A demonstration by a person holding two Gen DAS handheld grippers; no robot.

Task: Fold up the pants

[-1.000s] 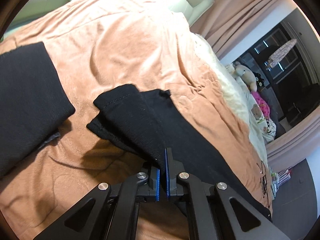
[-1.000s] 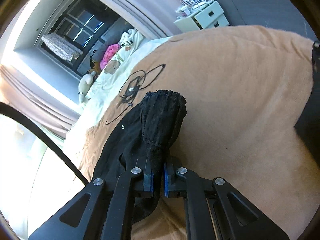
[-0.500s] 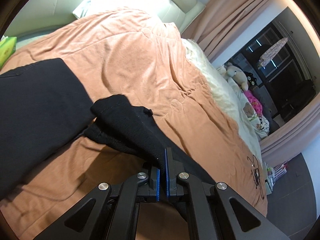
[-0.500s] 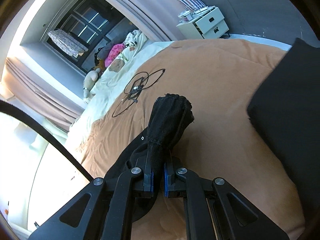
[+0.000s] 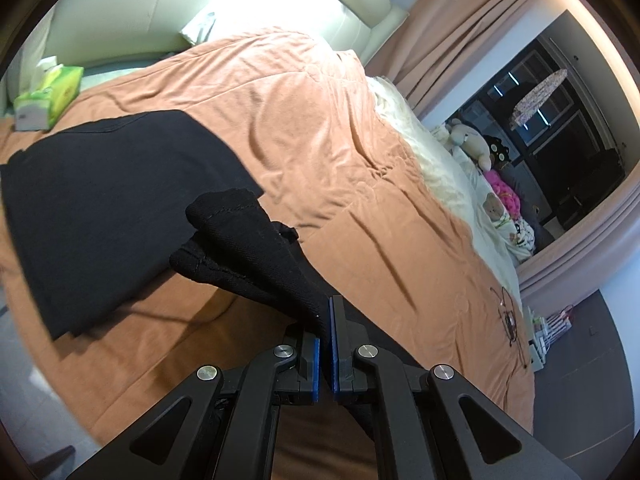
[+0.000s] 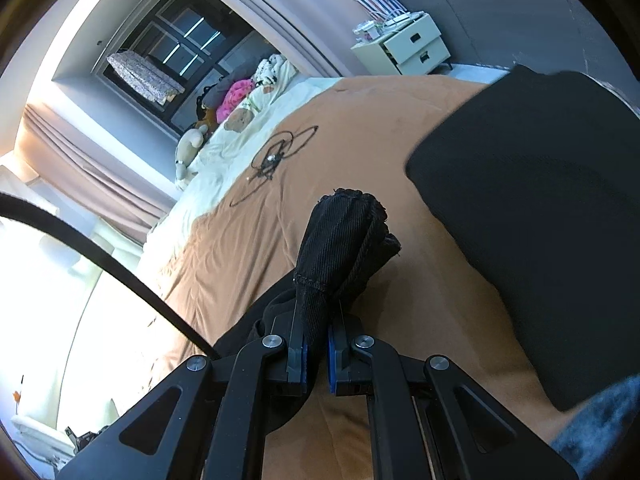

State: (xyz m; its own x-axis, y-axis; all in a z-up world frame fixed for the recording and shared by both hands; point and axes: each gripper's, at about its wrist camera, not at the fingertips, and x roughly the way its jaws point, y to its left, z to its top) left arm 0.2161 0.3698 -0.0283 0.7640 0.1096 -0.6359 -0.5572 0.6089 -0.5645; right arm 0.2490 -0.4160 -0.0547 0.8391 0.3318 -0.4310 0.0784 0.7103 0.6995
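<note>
Both hand-held grippers, left (image 5: 326, 344) and right (image 6: 316, 356), pinch the black pants (image 5: 248, 248) by bunched hem ends, lifted above the bed (image 5: 320, 120). If either thin pinch slips, the fold would land skewed.

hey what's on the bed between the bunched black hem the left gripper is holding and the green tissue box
In the left wrist view, the flat black part of the pants covers most of that stretch, then a strip of bare orange bedspread before the green tissue box.
</note>
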